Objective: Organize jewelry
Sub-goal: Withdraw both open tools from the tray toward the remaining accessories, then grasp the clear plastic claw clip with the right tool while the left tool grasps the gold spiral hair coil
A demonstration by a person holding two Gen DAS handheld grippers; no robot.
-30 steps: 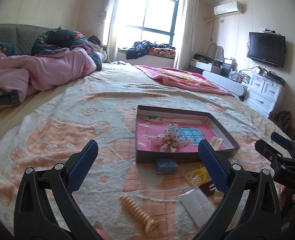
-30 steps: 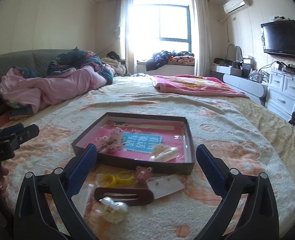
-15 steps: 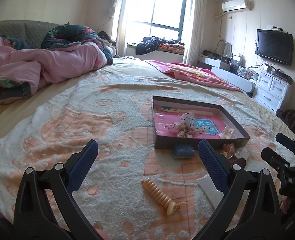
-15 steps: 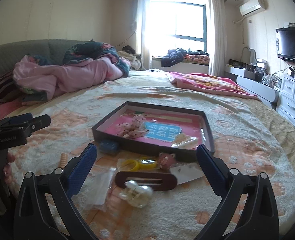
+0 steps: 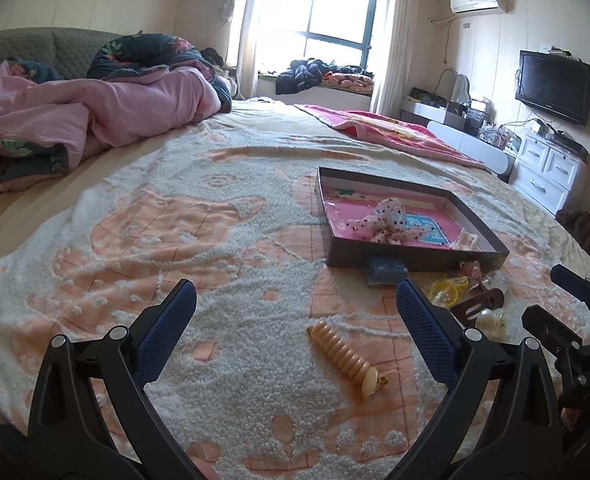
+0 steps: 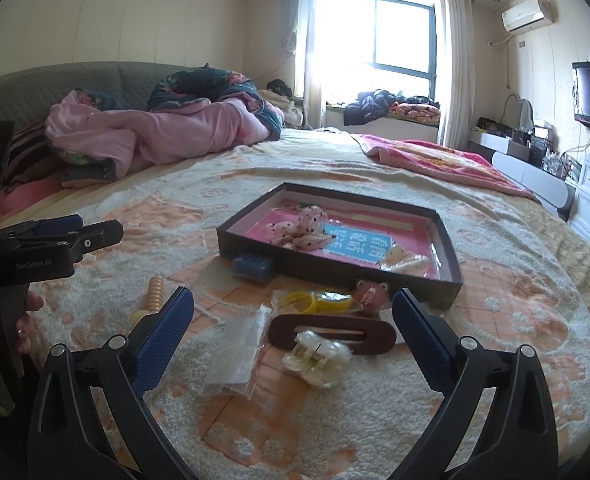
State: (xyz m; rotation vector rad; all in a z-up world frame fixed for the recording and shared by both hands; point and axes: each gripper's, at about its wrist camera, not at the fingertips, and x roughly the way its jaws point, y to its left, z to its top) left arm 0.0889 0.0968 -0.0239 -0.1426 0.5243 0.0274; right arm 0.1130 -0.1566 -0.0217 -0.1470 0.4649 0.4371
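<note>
A dark shallow box (image 5: 411, 262) (image 6: 447, 248) with a pink floor lies on the bed. It holds a polka-dot scrunchie (image 5: 387, 224) (image 6: 301, 228) and a cream clip (image 6: 405, 262). In front lie a blue pad (image 6: 253, 266), yellow rings (image 6: 315, 301), a pink bear clip (image 6: 369, 292), a brown oval clip (image 6: 331, 334), a pearly claw clip (image 6: 315, 358), a clear bag (image 6: 239, 354) and a beige ridged clip (image 5: 345, 356) (image 6: 153, 294). My left gripper (image 5: 295, 316) is open over the ridged clip. My right gripper (image 6: 293, 322) is open above the brown clip.
The bed cover (image 5: 175, 240) is fluffy, cream and orange. A pink quilt (image 5: 95, 112) is heaped at the far left. A pink blanket (image 6: 435, 158) lies at the far right. White drawers (image 5: 551, 172) and a TV (image 5: 553, 86) stand at the right wall.
Both grippers have swung left, so the box and loose pieces sit further right in both views. The ridged clip now lies between my left fingers. Both stay open.
</note>
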